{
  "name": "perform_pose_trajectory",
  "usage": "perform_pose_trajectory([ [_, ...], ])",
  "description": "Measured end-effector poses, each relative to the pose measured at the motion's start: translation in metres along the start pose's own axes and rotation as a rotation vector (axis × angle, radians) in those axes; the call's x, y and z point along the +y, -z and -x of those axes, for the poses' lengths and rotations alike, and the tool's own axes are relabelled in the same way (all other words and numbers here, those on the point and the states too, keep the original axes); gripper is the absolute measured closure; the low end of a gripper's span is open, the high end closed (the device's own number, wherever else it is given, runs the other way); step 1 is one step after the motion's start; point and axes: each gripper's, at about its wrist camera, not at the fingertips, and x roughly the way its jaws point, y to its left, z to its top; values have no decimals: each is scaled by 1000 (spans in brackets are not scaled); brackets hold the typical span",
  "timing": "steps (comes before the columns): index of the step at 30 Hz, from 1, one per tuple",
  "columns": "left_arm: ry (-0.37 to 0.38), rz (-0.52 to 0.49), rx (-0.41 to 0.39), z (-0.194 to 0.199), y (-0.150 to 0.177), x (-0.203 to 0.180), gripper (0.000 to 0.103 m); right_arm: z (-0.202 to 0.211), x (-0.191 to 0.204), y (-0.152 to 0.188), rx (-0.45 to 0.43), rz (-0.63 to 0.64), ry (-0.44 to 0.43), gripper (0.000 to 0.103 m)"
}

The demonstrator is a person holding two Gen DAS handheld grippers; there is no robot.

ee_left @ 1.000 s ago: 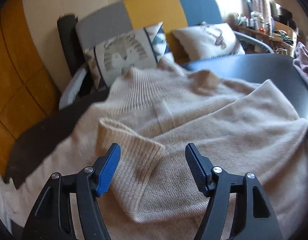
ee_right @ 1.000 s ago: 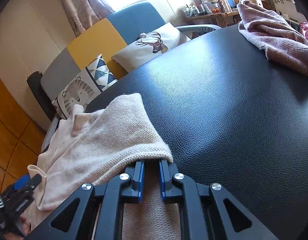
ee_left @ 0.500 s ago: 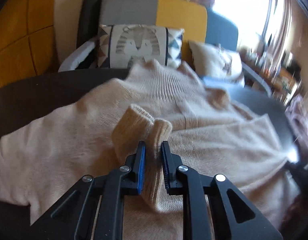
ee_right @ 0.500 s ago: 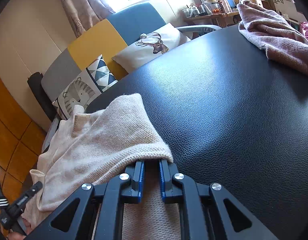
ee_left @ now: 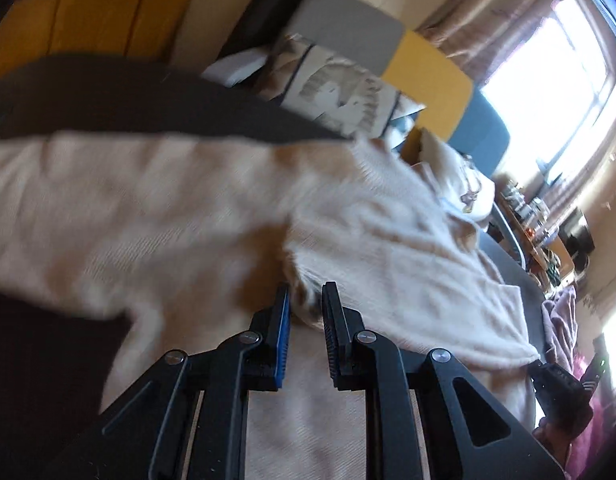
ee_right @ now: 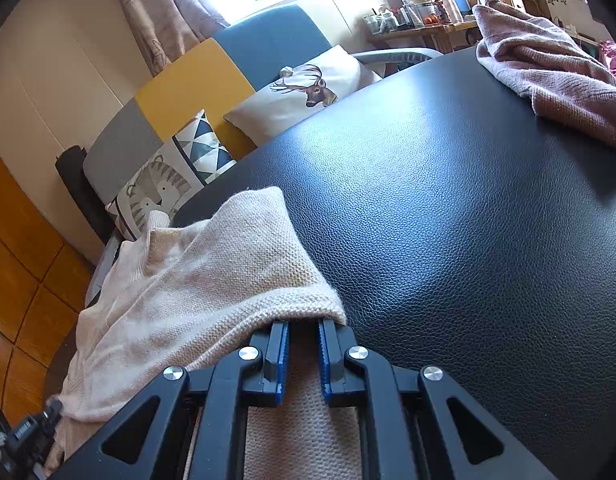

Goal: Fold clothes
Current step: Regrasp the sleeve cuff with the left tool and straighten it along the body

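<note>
Left wrist view, nearest first: my left jaws (ee_left: 306, 312) are pinched on a small bunched bit of the cream sweater (ee_left: 156, 216) — its ribbed cuff, I think, though blur hides the knit. I hold that end so I can carry the sleeve across the body, which I judge is the fold in hand. Beyond my grip the sweater spreads wide over the dark tabletop (ee_left: 108, 92), body flat, collar end toward the sofa (ee_left: 423, 68) with its striped-animal cushion (ee_left: 339, 100). At the far right edge my other tool's black tip (ee_left: 555, 380) shows beside the sweater's corner.

From the right wrist view, my right jaws (ee_right: 304, 332) are pressed together on the sweater's edge, the tips tucked under a rolled lip of knit. I take this as an anchor: one side pinned so the cloth does not slide while the other hand pulls. Past that fold lies bare tabletop, then a pinkish garment (ee_right: 547, 68) well apart at the far right edge — waiting its turn, I suppose. Farther off stand a deer cushion (ee_right: 304, 92) and a cluttered side table (ee_right: 419, 28) under the bright window.
</note>
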Motion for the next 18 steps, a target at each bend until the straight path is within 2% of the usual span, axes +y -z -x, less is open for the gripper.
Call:
perform_pose_trajectory([
  [2, 31, 48, -1, 2, 2, 10, 86, -1, 1, 1, -1, 0, 2, 92],
  [4, 24, 39, 4, 4, 2, 9, 86, -1, 1, 1, 0, 1, 3, 92],
  [10, -50, -138, -71, 19, -1, -25, 84, -1, 2, 2, -1, -1, 3, 92],
  [13, -59, -246, -83, 11, -4, -54, 71, -1, 4, 3, -2, 9, 15, 92],
  [16, -104, -306, -47, -12, -2, -70, 69, -1, 2, 4, -3, -1, 1, 92],
  [18, -118, -300, 8, -30, 1, -71, 69, -1, -8, 6, -6, -53, -63, 91],
])
